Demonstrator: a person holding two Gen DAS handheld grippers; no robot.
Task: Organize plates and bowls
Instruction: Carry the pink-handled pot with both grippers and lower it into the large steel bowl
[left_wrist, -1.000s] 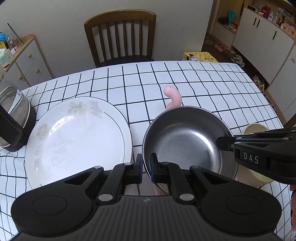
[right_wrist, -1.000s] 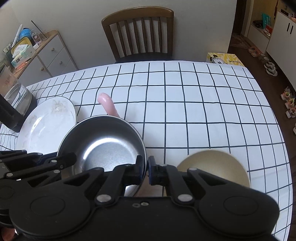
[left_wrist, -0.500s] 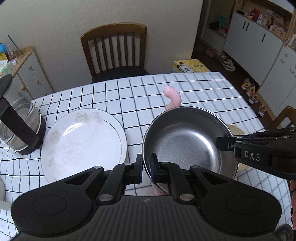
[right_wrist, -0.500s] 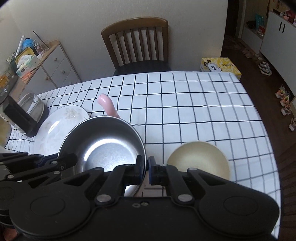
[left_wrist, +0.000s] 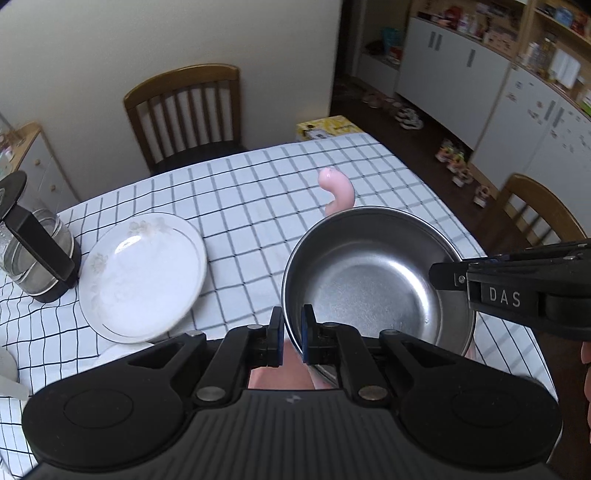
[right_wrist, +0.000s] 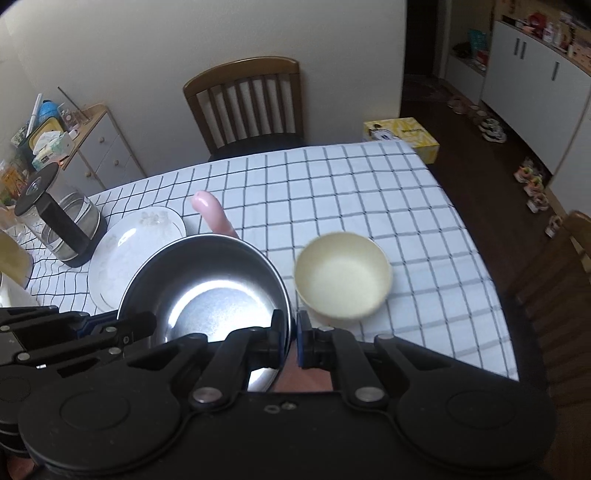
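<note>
Two grippers, our left gripper (left_wrist: 291, 338) and right gripper (right_wrist: 293, 341), are clamped on opposite rims of the steel bowl (left_wrist: 373, 284), held above the worktop (right_wrist: 332, 192); the white plate (left_wrist: 142, 275) lies leftward, the cream bowl (right_wrist: 341, 275) rightward.

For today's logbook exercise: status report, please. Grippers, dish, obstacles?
Left gripper and right gripper both shut on round steel pan, held above checked tablecloth. White floral plate, cream bowl nearby.
</note>
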